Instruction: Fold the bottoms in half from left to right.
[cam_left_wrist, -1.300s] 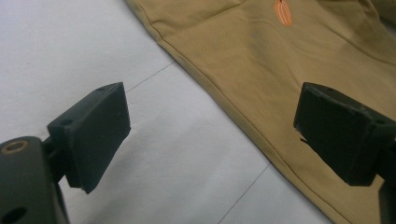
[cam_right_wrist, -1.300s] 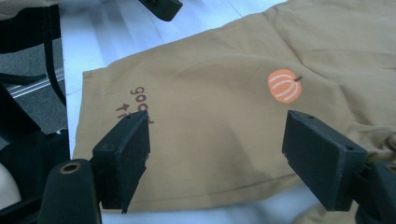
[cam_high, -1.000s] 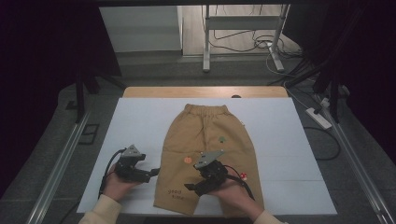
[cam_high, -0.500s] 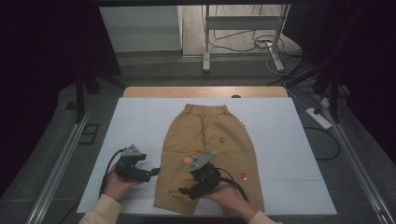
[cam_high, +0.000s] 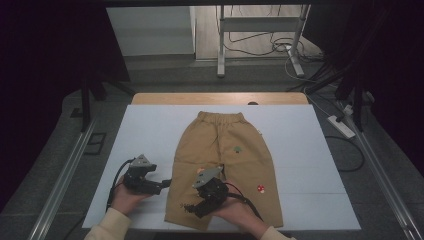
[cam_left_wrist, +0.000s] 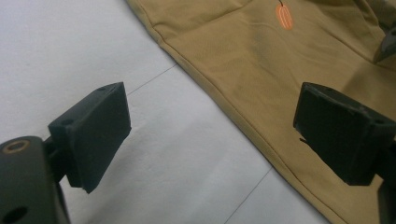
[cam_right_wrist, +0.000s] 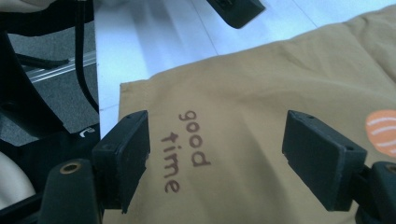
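Right gripper (cam_high: 192, 207) has shifted left and down onto the trousers' (cam_high: 235, 165) left-leg hem, fingers apart like the left gripper's (cam_high: 165, 184), ready to pinch it.

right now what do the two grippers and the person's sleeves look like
Both are black. The left gripper and right gripper each carry a grey three-cornered plate on top and trail a black cable. Their fingers are blocky black pads with small screw holes. The sleeves are cream.
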